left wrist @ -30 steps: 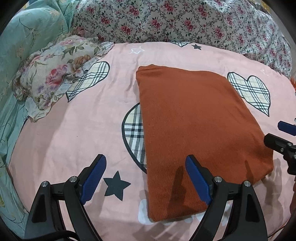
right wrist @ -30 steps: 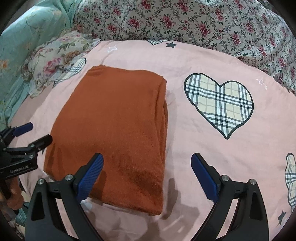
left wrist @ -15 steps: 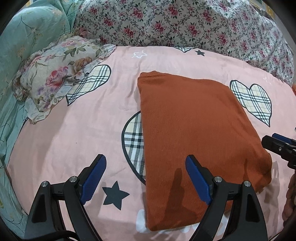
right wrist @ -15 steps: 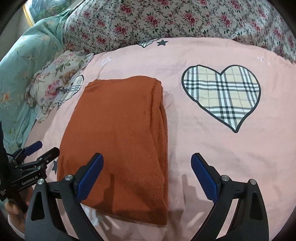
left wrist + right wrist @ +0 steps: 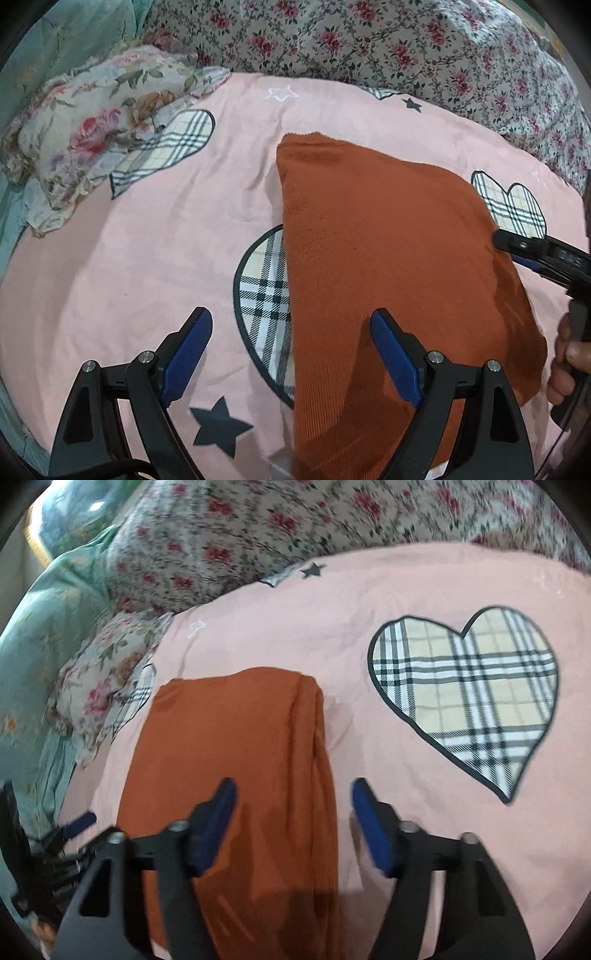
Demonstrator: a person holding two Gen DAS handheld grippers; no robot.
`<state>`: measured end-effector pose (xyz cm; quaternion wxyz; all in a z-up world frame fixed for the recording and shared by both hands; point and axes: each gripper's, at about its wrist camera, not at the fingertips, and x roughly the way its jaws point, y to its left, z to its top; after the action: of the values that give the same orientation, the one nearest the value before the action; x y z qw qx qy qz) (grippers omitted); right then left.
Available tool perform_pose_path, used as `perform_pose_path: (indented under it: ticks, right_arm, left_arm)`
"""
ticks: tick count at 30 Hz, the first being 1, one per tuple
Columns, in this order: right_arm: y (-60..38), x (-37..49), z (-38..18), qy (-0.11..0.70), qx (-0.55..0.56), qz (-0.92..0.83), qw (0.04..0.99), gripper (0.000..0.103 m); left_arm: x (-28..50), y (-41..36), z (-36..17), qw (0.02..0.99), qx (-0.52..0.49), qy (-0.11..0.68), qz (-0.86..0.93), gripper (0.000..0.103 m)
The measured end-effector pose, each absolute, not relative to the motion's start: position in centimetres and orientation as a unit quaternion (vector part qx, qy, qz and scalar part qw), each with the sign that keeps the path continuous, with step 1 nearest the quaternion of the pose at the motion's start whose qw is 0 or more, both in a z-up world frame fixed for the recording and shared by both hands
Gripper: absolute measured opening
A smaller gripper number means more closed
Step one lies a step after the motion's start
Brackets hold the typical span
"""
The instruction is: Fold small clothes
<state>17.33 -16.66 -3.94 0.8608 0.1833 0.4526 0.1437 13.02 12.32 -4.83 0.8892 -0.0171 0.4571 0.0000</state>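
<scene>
Folded rust-orange knit garment [image 5: 388, 258] lies flat on the pink heart-and-star bedsheet [image 5: 147, 258]. My left gripper [image 5: 291, 354] gapes wide, straddling its left edge, gripping nothing. My right gripper [image 5: 293, 823] has just been closing, right folded edge between its jaws, pads not pressing. Lettering on the gripper bodies is unreadable.

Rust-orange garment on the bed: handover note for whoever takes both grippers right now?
Left gripper: jaws wide, empty, straddling the near left edge of the rust-orange ribbed knit garment.
Right gripper: jaws have just been closing, the garment's thick right edge between them, pads not yet pressing.
Garment lies folded into a long rectangle on the pink bedsheet with plaid hearts.
Done: lengthwise folds.
Left: probably grip the near end with both grippers and fold it over toward the far end.
</scene>
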Motion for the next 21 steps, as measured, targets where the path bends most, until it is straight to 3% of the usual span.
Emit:
perform_pose_path:
  ticks: [2,3,7,15,19,21]
  right_arm:
    - [-16.4,18.6,-5.0,0.467,0.187,0.145,0.852,0.038]
    - [-16.2,19.1,-5.6,0.479,0.191,0.157,0.842,0.021]
    - [-16.9,17.3,-2.7,0.430,0.182,0.161,0.869,0.010]
    - [-16.3,18.7,-5.5,0.462,0.139,0.119,0.868,0.012]
    - [-16.6,17.3,-3.6,0.450,0.131,0.114,0.876,0.031]
    - [-16.8,16.0,-2.9,0.446,0.130,0.120,0.877,0.035]
  left_arm:
    - [13.6,12.4,-5.4,0.885,-0.024,0.464,-0.007,0.088]
    - [13.8,12.4,-5.6,0.884,-0.024,0.466,-0.008,0.088]
    - [13.6,11.7,-5.9,0.887,-0.010,0.461,-0.011,0.090]
    - [14.1,11.2,-6.8,0.886,0.006,0.464,-0.002,0.096]
    - [13.4,11.4,-6.2,0.887,0.007,0.461,0.000,0.096]
    - [12.6,11.2,-5.9,0.888,0.011,0.459,0.003,0.096]
